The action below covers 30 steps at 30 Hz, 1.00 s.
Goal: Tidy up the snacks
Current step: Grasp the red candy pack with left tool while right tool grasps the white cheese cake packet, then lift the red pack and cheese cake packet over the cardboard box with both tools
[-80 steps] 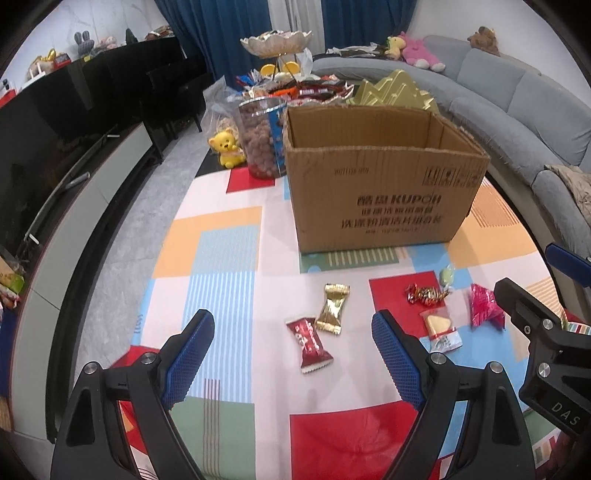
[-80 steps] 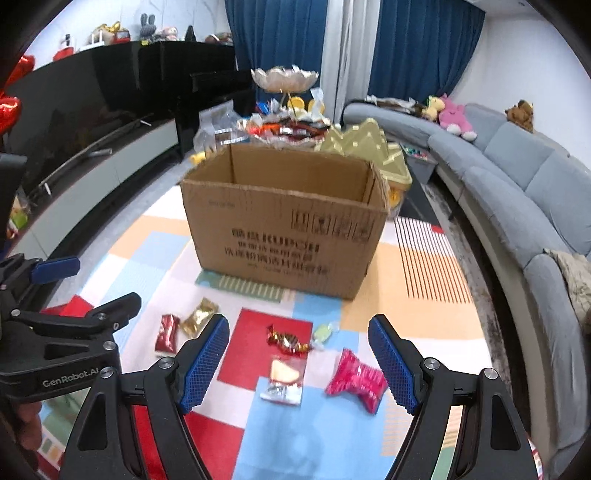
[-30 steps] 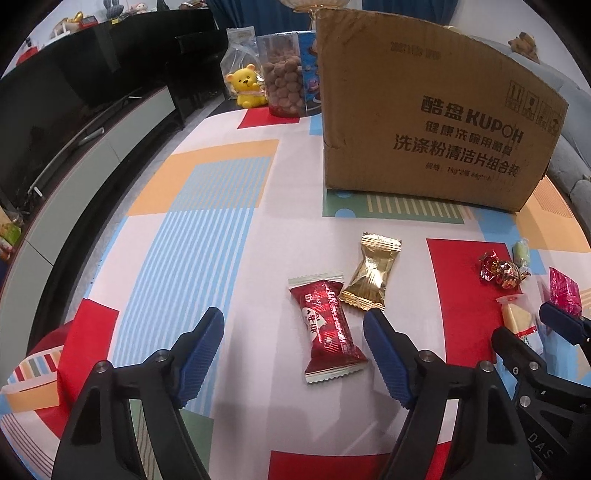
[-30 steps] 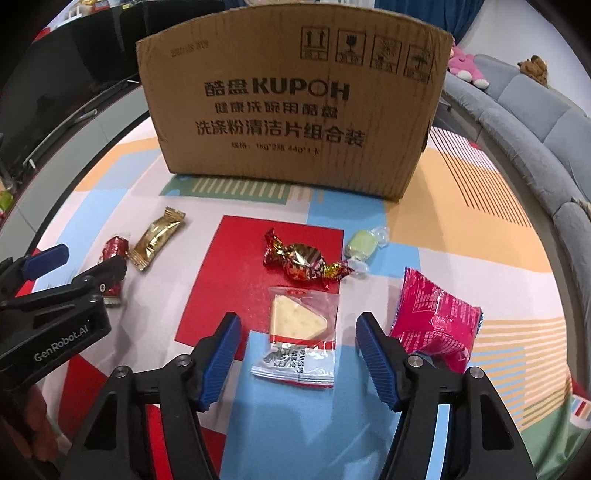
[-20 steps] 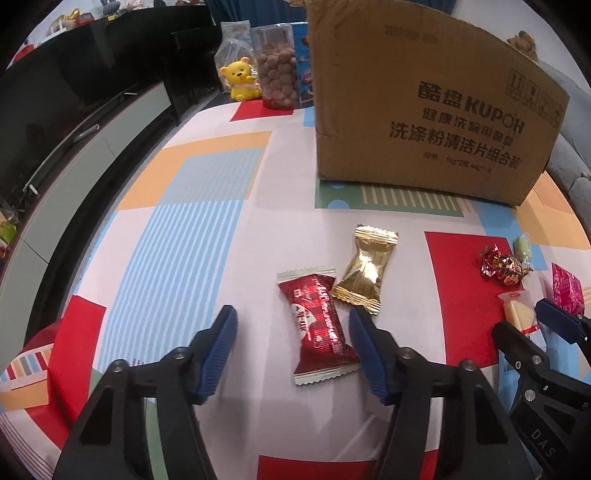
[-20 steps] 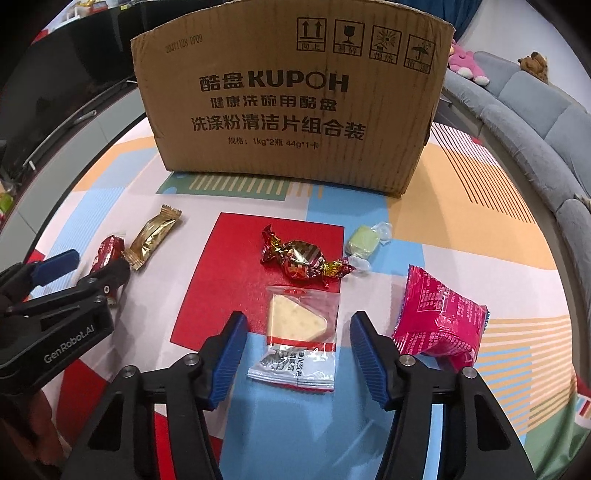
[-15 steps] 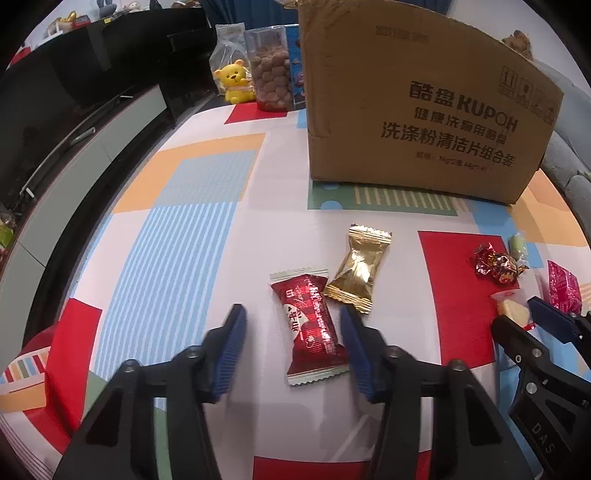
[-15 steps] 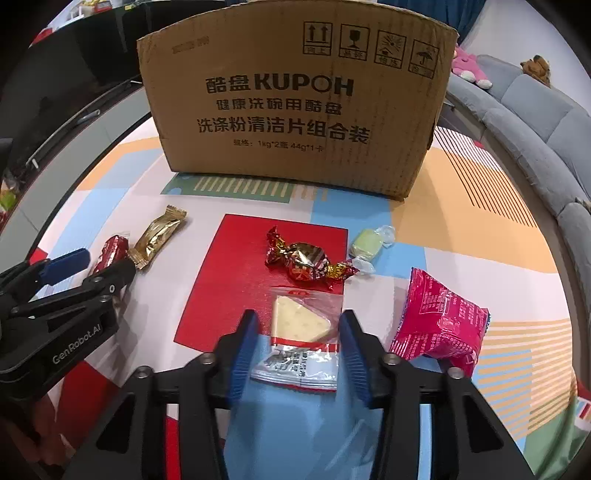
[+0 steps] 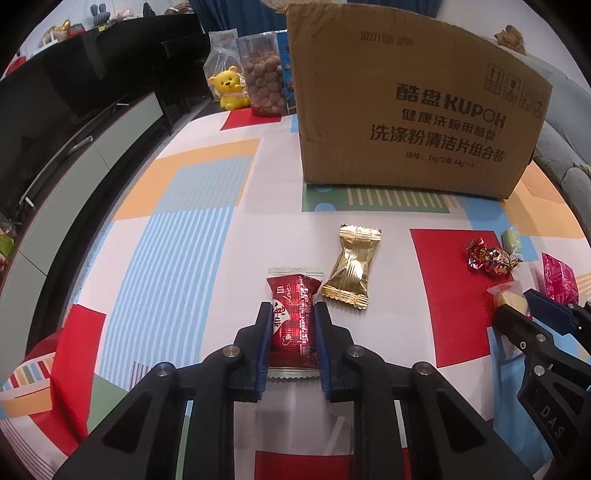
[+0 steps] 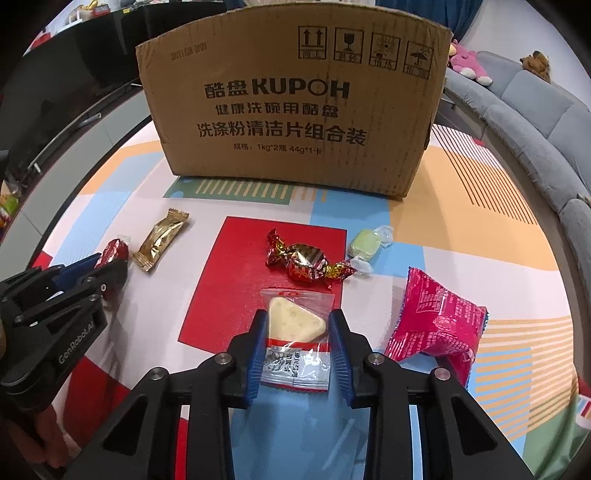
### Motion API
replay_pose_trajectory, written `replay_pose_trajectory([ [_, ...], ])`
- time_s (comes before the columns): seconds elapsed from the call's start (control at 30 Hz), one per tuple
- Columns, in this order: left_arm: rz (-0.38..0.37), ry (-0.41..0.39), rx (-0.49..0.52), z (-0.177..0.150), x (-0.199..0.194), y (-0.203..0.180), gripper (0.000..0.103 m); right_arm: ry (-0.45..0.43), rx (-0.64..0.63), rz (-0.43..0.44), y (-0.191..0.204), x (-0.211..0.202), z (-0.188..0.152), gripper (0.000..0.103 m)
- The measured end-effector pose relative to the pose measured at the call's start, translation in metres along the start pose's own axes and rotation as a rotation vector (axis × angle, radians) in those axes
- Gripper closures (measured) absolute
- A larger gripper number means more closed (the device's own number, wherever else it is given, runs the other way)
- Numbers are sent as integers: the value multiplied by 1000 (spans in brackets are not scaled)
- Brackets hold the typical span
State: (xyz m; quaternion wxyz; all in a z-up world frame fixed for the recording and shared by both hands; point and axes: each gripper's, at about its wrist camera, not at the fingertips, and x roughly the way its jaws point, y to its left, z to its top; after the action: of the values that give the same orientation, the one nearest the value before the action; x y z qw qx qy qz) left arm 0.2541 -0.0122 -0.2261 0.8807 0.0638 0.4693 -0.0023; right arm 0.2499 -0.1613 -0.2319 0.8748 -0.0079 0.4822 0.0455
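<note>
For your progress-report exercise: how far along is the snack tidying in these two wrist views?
Nothing visibly boxed yet; the cardboard box's inside is hidden. In hand: left gripper has just closed on the red bar, right gripper on the triangular biscuit. Left: gold packet, foil candy, green sweet, pink pack.

A home living room. A grey sectional sofa [image 10: 532, 107] curves along one side, with soft toys [image 10: 467, 61] resting on it. Opposite runs a long low media cabinet [image 9: 85, 155] beneath a dark screen [image 9: 40, 99]. Blue curtains [image 9: 207, 7] hang at the far end. A patterned cloth of coloured blocks covers the surface [image 9: 192, 229]; a yellow bear figurine [image 9: 231, 88] stands at its far edge.
</note>
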Motion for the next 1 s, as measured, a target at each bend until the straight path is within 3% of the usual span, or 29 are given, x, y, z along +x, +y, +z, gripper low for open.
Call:
replay_pose_trajectory([
  [0.37, 4, -60, 2, 4, -31, -1, 81, -53, -14, -7, 0, -20, 4, 69],
  [1.0, 5, -215, -7, 29, -106, 4, 81, -214, -40, -24, 4, -90, 29, 69],
])
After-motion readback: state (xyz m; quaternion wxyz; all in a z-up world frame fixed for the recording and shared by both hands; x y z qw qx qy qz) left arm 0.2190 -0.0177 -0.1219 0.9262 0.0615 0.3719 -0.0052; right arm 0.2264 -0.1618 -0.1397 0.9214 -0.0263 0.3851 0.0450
